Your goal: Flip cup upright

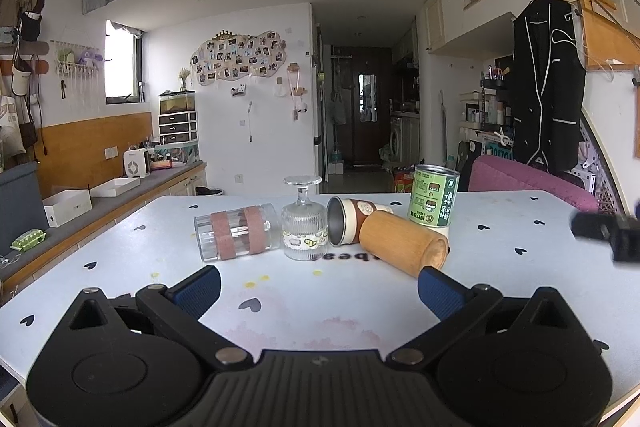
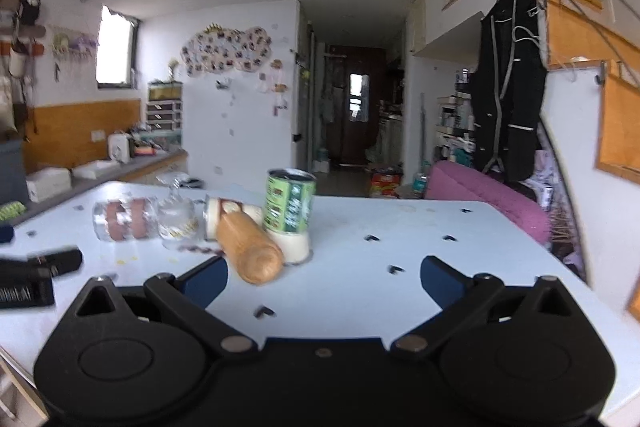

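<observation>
Several cups stand or lie in a row on the white table [image 1: 500, 259]. A clear tumbler with brown bands [image 1: 236, 235] lies on its side at the left. A ribbed stemmed glass [image 1: 304, 223] stands upside down. A steel-lined brown and cream cup [image 1: 352, 225] and a wooden cup [image 1: 402, 243] lie on their sides. A green-labelled cup [image 1: 434, 201] stands upside down. My left gripper [image 1: 318, 287] is open and empty, short of the row. My right gripper [image 2: 324, 281] is open and empty, near the wooden cup [image 2: 248, 247] and the green cup [image 2: 290, 211].
A pink chair back [image 1: 528, 185] stands beyond the table's far right edge. A counter with white boxes [image 1: 68, 207] runs along the left. My right gripper's body shows at the right of the left wrist view [image 1: 608, 235]. The table's front edge lies just below both grippers.
</observation>
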`<state>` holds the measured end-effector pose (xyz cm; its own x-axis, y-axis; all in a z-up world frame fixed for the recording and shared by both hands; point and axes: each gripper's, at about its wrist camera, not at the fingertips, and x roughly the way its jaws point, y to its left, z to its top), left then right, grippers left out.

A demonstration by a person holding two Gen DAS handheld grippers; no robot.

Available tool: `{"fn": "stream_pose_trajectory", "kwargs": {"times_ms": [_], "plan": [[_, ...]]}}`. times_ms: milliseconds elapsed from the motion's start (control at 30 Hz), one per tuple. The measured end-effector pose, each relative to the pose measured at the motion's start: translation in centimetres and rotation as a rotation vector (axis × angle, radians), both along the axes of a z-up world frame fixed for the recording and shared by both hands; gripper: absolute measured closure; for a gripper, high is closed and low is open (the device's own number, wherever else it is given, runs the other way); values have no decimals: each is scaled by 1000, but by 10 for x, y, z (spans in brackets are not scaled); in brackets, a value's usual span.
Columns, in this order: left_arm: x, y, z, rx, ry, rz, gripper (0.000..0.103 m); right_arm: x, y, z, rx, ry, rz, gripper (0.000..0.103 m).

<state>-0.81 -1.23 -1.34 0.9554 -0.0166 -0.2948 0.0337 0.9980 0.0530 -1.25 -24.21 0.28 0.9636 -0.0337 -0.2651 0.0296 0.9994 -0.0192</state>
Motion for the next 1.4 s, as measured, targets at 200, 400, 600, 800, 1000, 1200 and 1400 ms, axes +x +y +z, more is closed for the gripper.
{"fn": "stream_pose_trajectory", "kwargs": {"times_ms": [200, 400, 600, 800, 1000, 1200, 1400], "plan": [[2, 11, -6, -15, 17, 8, 0, 43, 1, 16, 16, -26, 54, 0], [5, 26, -12, -21, 35, 21, 0, 124, -3, 34, 54, 37, 75, 0], [9, 40, -19, -21, 48, 36, 0, 202, 7, 38, 39, 123, 49, 0], [12, 55, -25, -19, 63, 64, 0, 266, 21, 32, 33, 214, 37, 0], [16, 65, -30, -24, 81, 85, 0, 311, 30, 11, -3, 307, -11, 0], [18, 65, -31, -30, 92, 86, 0, 323, 33, 6, 23, 320, 12, 10], [14, 63, -30, -26, 85, 85, 0, 329, 38, 8, -13, 327, 2, 27]]}}
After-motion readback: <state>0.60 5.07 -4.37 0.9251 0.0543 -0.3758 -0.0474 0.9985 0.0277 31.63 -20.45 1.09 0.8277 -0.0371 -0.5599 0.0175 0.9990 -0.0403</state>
